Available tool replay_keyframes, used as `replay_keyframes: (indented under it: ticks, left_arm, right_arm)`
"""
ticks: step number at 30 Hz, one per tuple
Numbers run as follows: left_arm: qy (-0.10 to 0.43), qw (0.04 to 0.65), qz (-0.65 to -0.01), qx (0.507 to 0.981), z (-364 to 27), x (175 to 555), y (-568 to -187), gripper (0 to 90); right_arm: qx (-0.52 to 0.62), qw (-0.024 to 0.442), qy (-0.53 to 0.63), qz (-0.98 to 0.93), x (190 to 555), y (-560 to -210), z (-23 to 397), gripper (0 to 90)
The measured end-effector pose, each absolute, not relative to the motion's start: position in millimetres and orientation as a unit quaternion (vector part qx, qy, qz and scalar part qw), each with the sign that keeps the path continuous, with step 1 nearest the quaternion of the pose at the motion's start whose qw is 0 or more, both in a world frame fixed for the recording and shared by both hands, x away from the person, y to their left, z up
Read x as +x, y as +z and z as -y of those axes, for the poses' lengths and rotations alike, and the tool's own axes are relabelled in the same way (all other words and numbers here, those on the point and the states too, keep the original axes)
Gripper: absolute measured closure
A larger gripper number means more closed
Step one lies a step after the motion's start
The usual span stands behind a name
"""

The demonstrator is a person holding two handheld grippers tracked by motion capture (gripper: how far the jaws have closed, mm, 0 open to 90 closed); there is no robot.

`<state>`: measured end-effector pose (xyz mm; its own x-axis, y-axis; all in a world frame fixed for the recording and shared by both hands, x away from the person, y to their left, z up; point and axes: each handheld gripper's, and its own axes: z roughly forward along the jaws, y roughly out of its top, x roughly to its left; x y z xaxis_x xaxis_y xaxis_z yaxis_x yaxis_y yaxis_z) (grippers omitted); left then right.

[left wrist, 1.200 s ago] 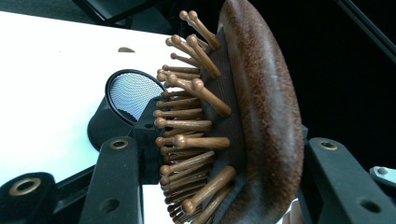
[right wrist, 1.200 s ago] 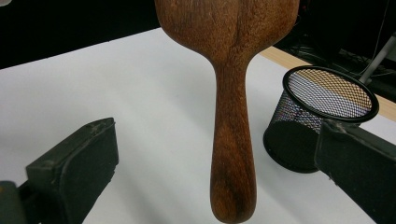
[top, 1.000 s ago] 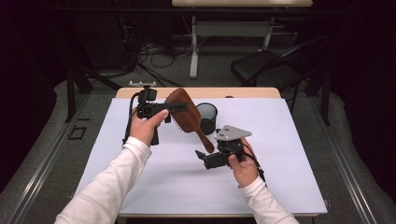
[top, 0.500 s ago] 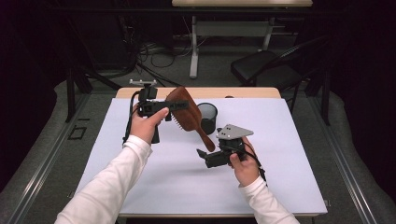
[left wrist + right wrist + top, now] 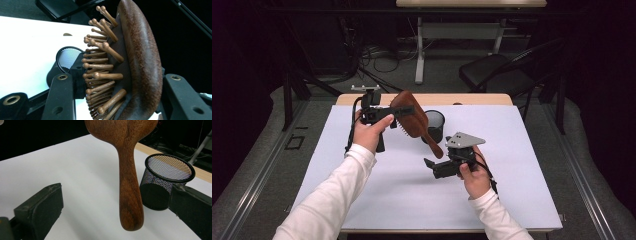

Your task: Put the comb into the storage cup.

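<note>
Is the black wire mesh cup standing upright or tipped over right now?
Upright. The black wire mesh cup stands on its base on the white table, round rim facing up; the high view shows it likewise.

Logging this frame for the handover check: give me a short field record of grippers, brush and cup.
left hand-held gripper: shut on brush head
right hand-held gripper: open, jaws apart, below the handle tip
brush: wooden, held above the table, handle pointing down toward the right gripper
cup: black mesh, upright on the table, behind the handle
</note>
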<state>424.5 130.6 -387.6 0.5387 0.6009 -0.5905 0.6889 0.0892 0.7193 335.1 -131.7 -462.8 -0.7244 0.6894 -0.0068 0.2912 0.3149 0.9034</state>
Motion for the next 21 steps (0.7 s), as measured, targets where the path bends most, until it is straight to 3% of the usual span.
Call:
replay_keyframes:
  ticks: [21]
  left_arm:
    - [-0.02,0.572,-0.489,0.658,-133,435,-376,49.7]
  right_arm:
    - [0.325,0.201,0.498,-0.779,335,-461,137,0.0]
